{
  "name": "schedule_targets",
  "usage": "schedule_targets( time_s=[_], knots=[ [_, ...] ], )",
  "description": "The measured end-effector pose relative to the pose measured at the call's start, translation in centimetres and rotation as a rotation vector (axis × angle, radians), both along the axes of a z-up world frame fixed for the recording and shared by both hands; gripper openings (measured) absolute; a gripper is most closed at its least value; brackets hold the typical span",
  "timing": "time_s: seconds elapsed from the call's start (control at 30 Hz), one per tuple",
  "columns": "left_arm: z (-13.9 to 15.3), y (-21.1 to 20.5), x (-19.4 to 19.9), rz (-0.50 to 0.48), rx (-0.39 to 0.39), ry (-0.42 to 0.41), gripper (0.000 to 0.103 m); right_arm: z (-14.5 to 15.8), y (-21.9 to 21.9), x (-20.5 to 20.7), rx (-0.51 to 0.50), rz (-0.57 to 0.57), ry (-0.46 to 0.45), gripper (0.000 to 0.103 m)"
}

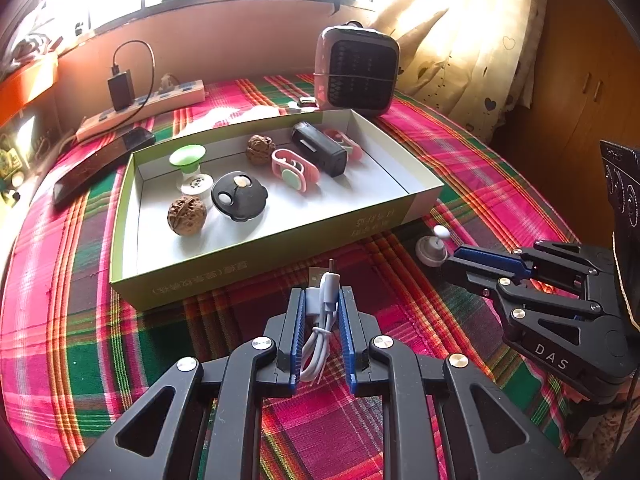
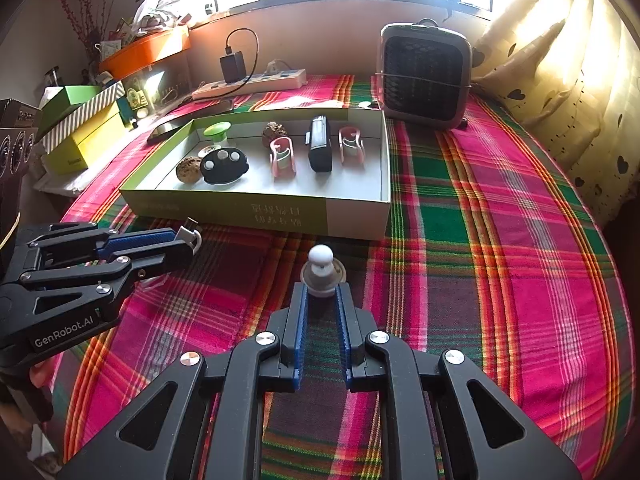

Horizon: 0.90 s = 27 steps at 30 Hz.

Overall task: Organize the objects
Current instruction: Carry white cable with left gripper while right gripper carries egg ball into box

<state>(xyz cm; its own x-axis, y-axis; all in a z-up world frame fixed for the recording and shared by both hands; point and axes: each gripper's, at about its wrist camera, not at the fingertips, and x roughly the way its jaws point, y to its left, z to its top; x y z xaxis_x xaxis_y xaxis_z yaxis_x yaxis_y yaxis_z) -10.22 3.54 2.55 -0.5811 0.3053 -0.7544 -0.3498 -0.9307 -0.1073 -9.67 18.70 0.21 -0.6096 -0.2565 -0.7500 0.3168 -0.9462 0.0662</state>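
Left gripper (image 1: 322,300) pinches the cable (image 1: 320,320), right gripper (image 2: 322,292) clamps the knob (image 2: 321,270) at six o'clock of the box (image 2: 352,216); round knob may squirt out.

2 black plastic grippers, the left gripper (image 1: 322,300) and right gripper (image 2: 322,294), have blue ribbed fingers (image 1: 346,332), silver screws, triangular cutouts, and white "GenRobot.AI" and "DAS" lettering.

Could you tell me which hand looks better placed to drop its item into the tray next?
Probably the left: its jaws already hold the white cable clear of the cloth, near the tray. The right gripper grips the small knob, still on the cloth.
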Motion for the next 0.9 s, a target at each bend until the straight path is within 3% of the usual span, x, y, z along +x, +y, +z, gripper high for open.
schedule_targets(
  time_s=[0.13,0.23,0.37,0.9],
  knots=[
    [-0.1,-0.1,-0.1,0.005,0.005,-0.008,0.015,0.0,0.1,-0.3,-0.017,-0.003,-0.003,0.016],
    [-0.2,-0.2,-0.1,0.008,0.008,-0.013,0.015,0.1,0.1,-0.7,-0.013,-0.014,0.005,0.03],
    [-0.4,-0.3,-0.2,0.011,0.011,-0.022,0.015,0.0,-0.2,-1.5,-0.01,-0.012,-0.001,0.032],
    [-0.4,-0.3,-0.3,0.01,0.012,-0.026,0.015,-0.2,-0.7,-2.0,0.025,-0.015,0.002,0.027]
  ],
)
